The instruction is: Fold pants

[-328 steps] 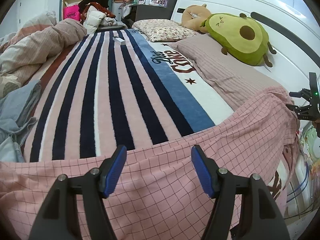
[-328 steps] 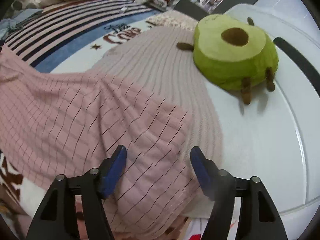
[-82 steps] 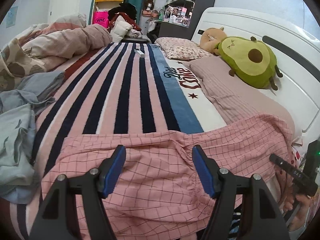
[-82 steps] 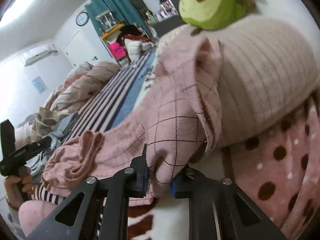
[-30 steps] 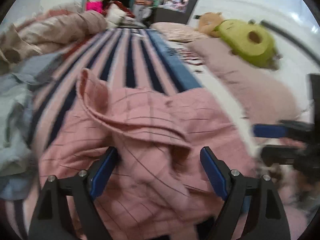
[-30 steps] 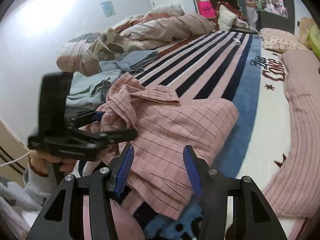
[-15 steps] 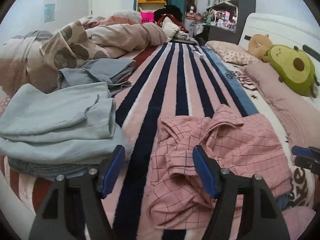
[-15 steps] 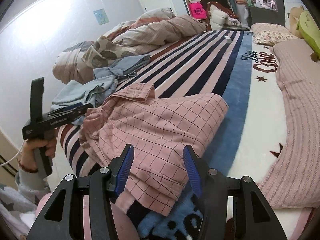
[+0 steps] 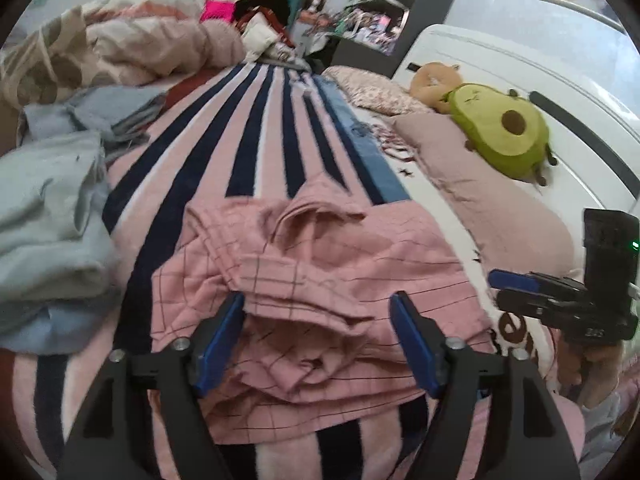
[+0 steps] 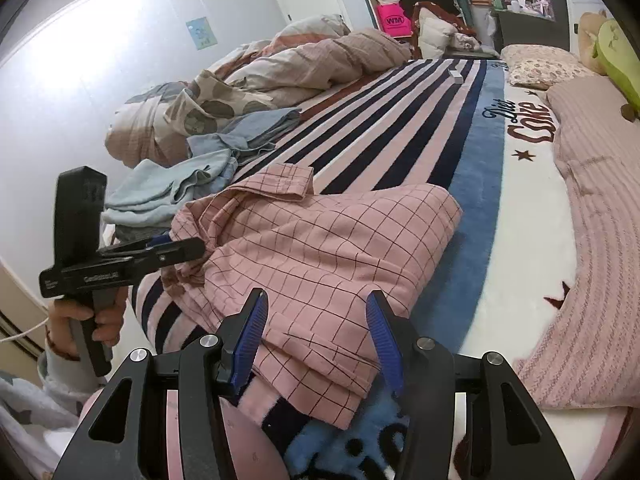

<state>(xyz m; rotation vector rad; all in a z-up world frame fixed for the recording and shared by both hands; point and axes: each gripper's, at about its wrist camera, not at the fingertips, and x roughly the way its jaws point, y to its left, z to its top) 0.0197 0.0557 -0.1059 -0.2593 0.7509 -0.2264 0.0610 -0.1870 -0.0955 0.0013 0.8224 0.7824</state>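
Observation:
The pink checked pants (image 9: 320, 276) lie folded over and bunched on the striped blanket (image 9: 256, 140). My left gripper (image 9: 318, 338) hangs over their crumpled near end. Its jaws are opening; folds of cloth lie between and under the blue pads (image 9: 222, 336), which do not press on them. In the right wrist view the pants (image 10: 328, 248) show a smooth folded side, and the left gripper (image 10: 176, 250) reaches their rumpled end. My right gripper (image 10: 316, 340) stands open above the pants' near edge, gripping nothing. In the left wrist view the right gripper (image 9: 520, 284) sits at the right.
A pile of light blue clothes (image 9: 48, 220) lies left of the pants. A crumpled duvet (image 10: 288, 64) fills the far left of the bed. An avocado plush (image 9: 500, 132) and pink pillows (image 9: 480, 192) line the white headboard (image 9: 560, 92).
My left gripper has swung right, from beside the blue clothes to over the pants' rumpled end, and its jaws have widened. The right gripper has kept still and open.

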